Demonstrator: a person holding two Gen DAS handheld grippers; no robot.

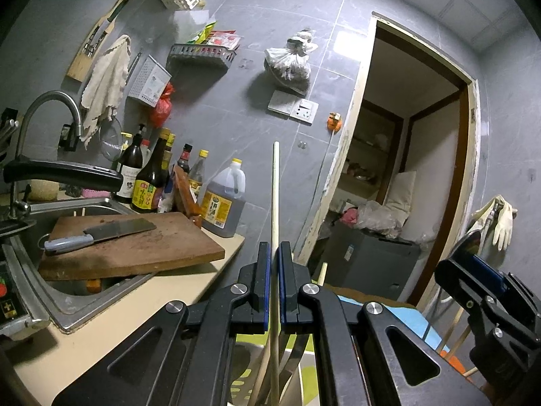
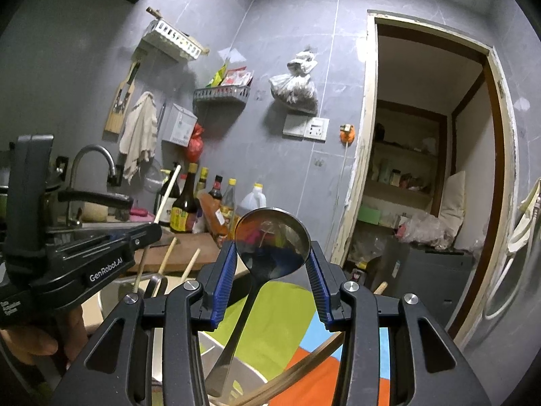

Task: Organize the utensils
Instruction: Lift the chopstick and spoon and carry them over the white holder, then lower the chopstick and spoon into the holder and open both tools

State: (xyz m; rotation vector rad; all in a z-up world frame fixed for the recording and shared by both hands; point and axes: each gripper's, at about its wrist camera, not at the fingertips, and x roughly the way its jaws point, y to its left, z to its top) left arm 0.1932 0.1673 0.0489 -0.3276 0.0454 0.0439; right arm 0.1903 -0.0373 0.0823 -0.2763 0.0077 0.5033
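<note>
One chopstick (image 1: 275, 182), one spoon (image 2: 272, 237), both gripped.

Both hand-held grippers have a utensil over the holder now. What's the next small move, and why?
Probably lower the left hand-held gripper a little further and release. It is shut on an upright chopstick whose lower end already points into the metal holder below. The right hand-held gripper is shut on a metal ladle, bowl up, handle angled down toward the same holder, so it can follow.
</note>
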